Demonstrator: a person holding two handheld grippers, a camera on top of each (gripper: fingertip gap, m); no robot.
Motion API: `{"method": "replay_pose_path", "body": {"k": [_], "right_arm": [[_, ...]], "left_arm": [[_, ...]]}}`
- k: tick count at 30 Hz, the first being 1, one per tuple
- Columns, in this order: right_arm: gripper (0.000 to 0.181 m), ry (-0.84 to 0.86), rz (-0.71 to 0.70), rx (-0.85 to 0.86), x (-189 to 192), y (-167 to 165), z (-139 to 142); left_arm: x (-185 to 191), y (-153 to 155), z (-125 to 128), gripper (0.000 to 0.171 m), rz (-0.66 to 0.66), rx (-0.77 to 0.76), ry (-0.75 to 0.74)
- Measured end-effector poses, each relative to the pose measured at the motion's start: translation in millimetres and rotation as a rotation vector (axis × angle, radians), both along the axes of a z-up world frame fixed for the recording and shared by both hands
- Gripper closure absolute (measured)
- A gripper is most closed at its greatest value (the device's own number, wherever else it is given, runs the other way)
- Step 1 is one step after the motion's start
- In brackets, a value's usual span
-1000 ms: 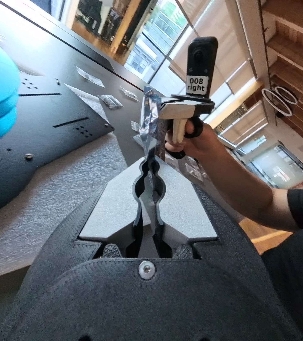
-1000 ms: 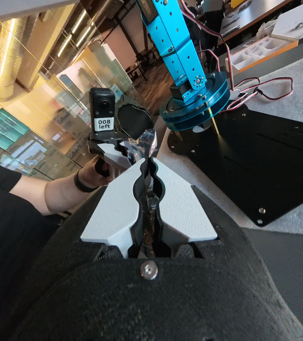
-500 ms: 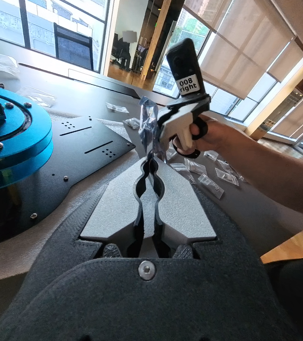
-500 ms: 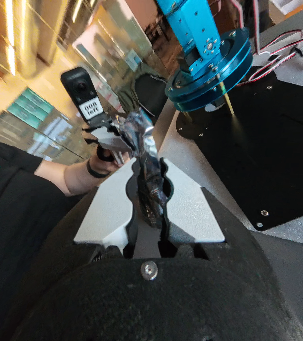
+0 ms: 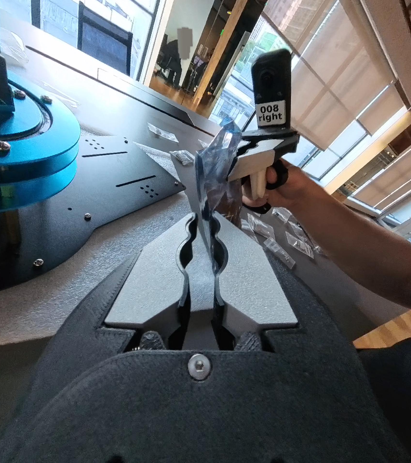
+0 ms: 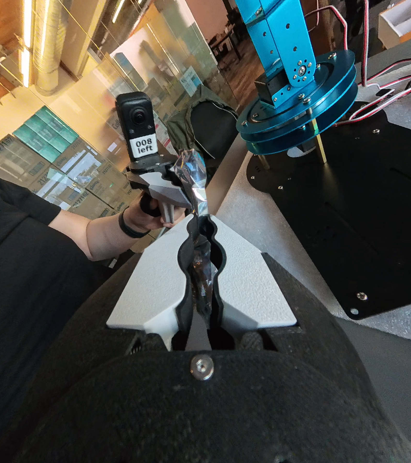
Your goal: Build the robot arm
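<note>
Each wrist camera looks closely along its fingers, facing the other; both apparently share the foil bag.

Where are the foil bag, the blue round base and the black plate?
foil bag [image 5: 208, 185]: left wrist view, on its crumpled middle, between the two grippers.
blue round base [image 6: 324, 110]: right wrist view, on the disc's rim.
black plate [image 6: 364, 225]: right wrist view, on its bare flat top.
</note>
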State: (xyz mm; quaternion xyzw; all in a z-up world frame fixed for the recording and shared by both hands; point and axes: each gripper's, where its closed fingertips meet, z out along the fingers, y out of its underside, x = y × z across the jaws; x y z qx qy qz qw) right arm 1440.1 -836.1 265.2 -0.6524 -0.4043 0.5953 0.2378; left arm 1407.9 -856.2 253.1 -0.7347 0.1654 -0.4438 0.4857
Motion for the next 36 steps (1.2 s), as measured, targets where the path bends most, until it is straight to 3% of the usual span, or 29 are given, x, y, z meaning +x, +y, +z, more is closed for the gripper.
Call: {"method": "replay_pose_path", "body": {"k": [5,11,17,20,25,30,34,36], "right_arm": [[0.180,0.054,0.000,-0.012,-3,-1,6],[0.180,-0.091,0.004,0.143,-8,-6,1],[0.181,-0.192,0.050,0.204,-11,-3,-4],[0.181,-0.286,0.086,0.237,-15,-7,-12],[0.181,-0.244,0.061,0.229,-22,3,0],[0.181,-0.287,0.045,0.262,-34,10,-14],[0.180,-0.216,0.017,0.220,-38,13,-13],[0.162,-0.130,0.002,0.117,-41,13,-9]], "left_arm": [[4,3,3,0.171,0.009,-0.003,-0.015],[9,2,3,0.171,0.034,0.079,0.143],[9,8,10,0.171,0.053,0.063,0.064],[10,8,13,0.171,0.047,0.075,0.110],[2,15,18,0.171,0.056,0.078,0.110],[-4,23,13,0.171,0.063,0.080,0.183],[-9,27,11,0.171,0.053,0.059,0.162],[-10,28,10,0.171,0.061,0.085,0.183]]}}
